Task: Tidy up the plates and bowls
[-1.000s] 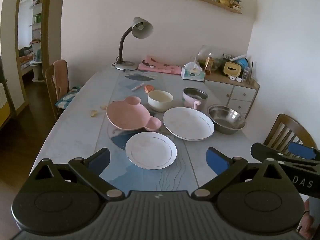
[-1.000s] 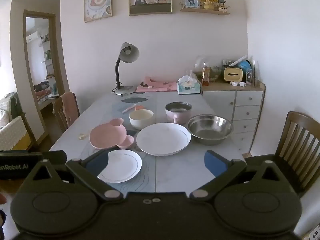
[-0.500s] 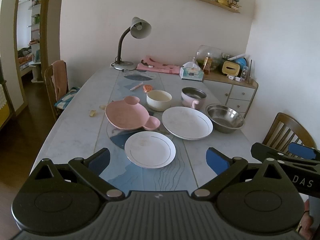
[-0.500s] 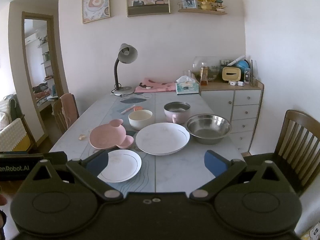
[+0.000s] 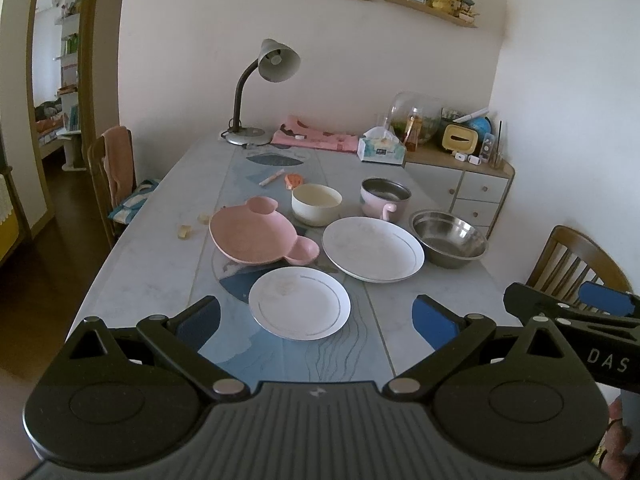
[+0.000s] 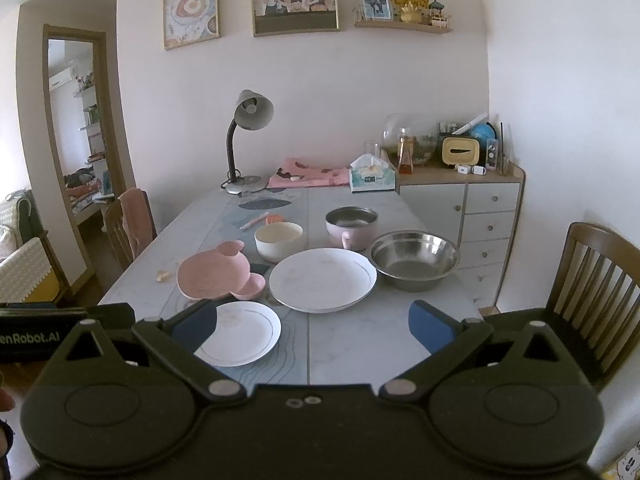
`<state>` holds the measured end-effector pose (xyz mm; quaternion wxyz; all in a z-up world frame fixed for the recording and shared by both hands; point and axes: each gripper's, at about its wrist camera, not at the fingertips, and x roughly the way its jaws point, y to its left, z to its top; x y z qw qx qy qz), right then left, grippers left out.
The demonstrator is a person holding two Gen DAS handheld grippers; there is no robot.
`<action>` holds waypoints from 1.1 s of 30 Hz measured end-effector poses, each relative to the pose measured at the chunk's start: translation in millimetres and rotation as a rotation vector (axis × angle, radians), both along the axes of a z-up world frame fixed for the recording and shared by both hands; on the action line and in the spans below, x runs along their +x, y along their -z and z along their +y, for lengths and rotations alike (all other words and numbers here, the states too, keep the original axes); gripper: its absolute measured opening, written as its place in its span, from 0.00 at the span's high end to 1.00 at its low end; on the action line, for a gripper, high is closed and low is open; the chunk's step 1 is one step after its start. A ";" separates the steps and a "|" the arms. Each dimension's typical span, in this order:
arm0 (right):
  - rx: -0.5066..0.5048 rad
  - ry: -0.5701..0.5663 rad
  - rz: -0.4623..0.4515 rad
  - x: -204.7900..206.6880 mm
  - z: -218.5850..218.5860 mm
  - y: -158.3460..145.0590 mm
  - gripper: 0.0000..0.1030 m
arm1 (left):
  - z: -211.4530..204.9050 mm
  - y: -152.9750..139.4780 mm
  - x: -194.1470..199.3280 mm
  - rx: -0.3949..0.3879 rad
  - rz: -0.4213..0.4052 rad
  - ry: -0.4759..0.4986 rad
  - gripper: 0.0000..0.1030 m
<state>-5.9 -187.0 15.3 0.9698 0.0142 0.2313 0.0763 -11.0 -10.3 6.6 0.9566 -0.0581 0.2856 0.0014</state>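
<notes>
Left wrist view: left claw [image 5: 316, 314] wide open, empty, above near tabletop [image 5: 148, 248] edge. Small white plate [image 5: 299, 303] nearest; pink bear-shaped plate [image 5: 256, 236] behind it.

Right wrist view: right claw [image 6: 312, 326] wide open, empty. Large white plate [image 6: 322, 279] centre tabletop, steel bowl [image 6: 415, 260] just right; cream bowl [image 6: 279, 240], pink pot [image 6: 351, 227] behind.

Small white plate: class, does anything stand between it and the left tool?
Nothing visible does. The small white plate lies on the table just beyond the open left tool; the pink plate and large white plate lie farther back.
</notes>
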 end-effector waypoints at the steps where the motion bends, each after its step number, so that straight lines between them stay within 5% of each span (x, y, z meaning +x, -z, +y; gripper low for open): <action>1: -0.002 0.000 -0.004 -0.7 -0.2 -0.7 0.00 | -0.8 -0.5 -0.1 0.003 -0.001 0.000 0.00; 20: -0.027 0.017 -0.029 -8.4 7.2 -4.1 0.00 | -0.9 -4.9 -5.9 0.082 -0.052 -0.003 0.00; 33: -0.034 0.023 -0.027 -7.7 7.6 -6.2 0.00 | 5.8 1.1 0.0 0.040 -0.020 0.020 0.00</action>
